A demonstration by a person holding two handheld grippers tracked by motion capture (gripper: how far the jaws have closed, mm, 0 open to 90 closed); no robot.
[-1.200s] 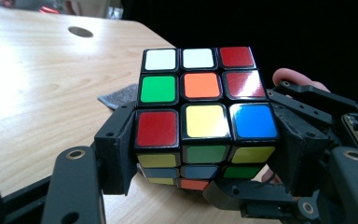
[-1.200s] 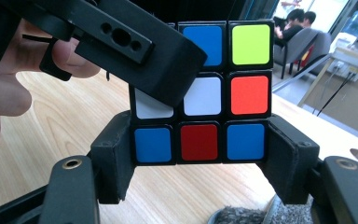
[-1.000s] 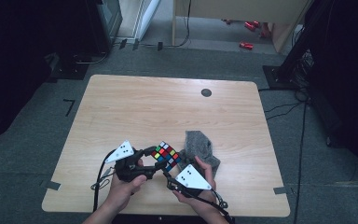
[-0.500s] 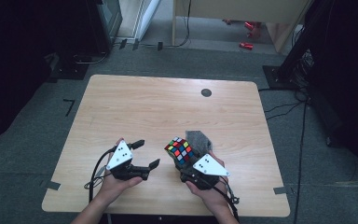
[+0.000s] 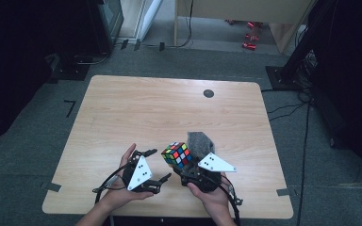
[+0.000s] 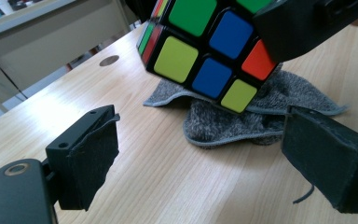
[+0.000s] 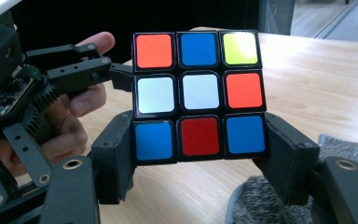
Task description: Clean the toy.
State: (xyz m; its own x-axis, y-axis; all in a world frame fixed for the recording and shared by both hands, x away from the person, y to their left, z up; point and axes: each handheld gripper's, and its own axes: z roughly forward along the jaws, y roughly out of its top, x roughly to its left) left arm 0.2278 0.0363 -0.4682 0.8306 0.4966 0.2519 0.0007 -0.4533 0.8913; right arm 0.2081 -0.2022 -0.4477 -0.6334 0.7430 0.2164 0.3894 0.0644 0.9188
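A scrambled colour cube is held a little above the table, my right gripper shut on its lowest layer, one pad at each side. My left gripper hovers just left of the cube, open; its jaws have just been opening and nothing sits between them. In the left gripper view the cube hangs ahead and above the pads. In the right gripper view the left gripper shows at the left, apart from the cube.
A crumpled grey cloth lies on the wooden table right behind the cube. A small dark round cap sits near the far edge. Both hands are close to the near edge.
The left gripper has let go of the cube and drawn back to the left with wider jaws. The right gripper has carried the cube slightly right and up.
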